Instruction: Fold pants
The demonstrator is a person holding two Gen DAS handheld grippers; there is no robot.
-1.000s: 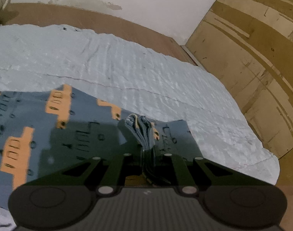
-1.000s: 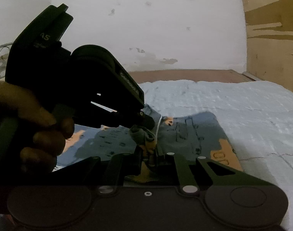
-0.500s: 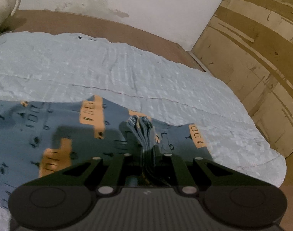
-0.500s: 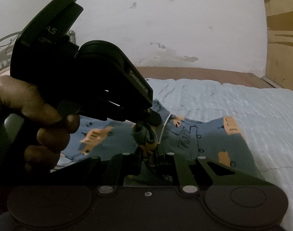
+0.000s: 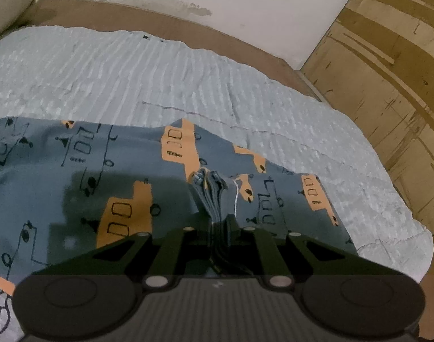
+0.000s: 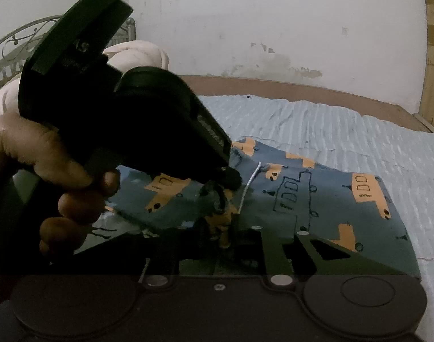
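Note:
Blue-grey pants [image 5: 117, 171] with orange truck prints lie partly flat on a light blue bedspread [image 5: 160, 71]. My left gripper [image 5: 218, 223] is shut on a bunch of stacked fabric layers at the pants' edge, beside a white drawstring [image 5: 237, 196]. In the right wrist view a hand [image 6: 46, 156] holds that left gripper [image 6: 231, 178] just above my right gripper [image 6: 219, 225]. The right jaws are opening, with a fold of the pants [image 6: 316, 199] still loose between them.
A wooden wardrobe [image 5: 388, 85] stands along the right of the bed, and a stained white wall [image 6: 274, 28] at the back. A pale rolled blanket [image 6: 137, 54] and a metal headboard [image 6: 12, 45] are at far left. Bare bedspread [image 6: 359, 131] stretches beyond the pants.
Both grippers have carried the gathered edge across the bed and lower, so more of the pants now lies spread on the bedspread. The right jaws have widened around the fold.

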